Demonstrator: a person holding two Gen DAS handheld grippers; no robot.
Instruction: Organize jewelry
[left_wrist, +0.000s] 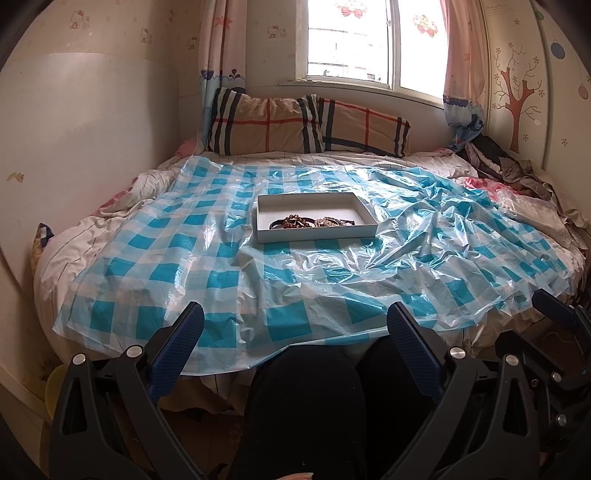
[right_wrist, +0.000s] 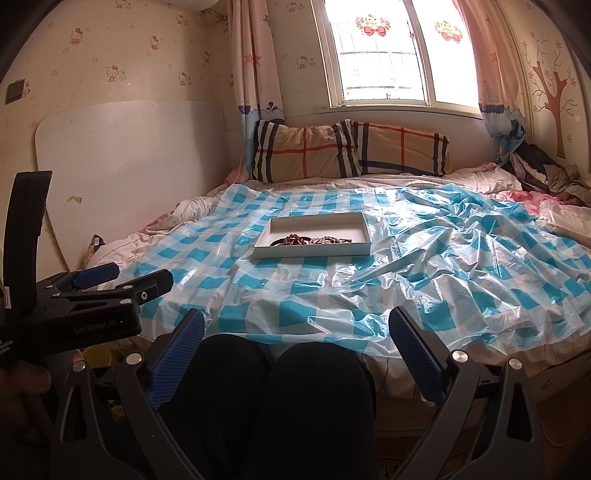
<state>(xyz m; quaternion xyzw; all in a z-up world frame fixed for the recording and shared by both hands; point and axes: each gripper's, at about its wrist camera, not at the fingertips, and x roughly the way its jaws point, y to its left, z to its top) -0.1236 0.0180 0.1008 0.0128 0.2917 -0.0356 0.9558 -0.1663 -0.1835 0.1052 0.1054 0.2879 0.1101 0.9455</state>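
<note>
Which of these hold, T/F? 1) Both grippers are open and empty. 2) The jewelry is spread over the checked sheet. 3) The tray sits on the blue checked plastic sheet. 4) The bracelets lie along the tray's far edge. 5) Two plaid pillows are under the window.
1) True. The left gripper and right gripper are both open, holding nothing.
2) False. The beaded bracelets are all inside the white tray; none lie on the sheet.
3) True. It rests on the plastic sheet covering the bed.
4) False. They lie bunched against the tray's near wall.
5) True. The plaid pillows lean below the window.
</note>
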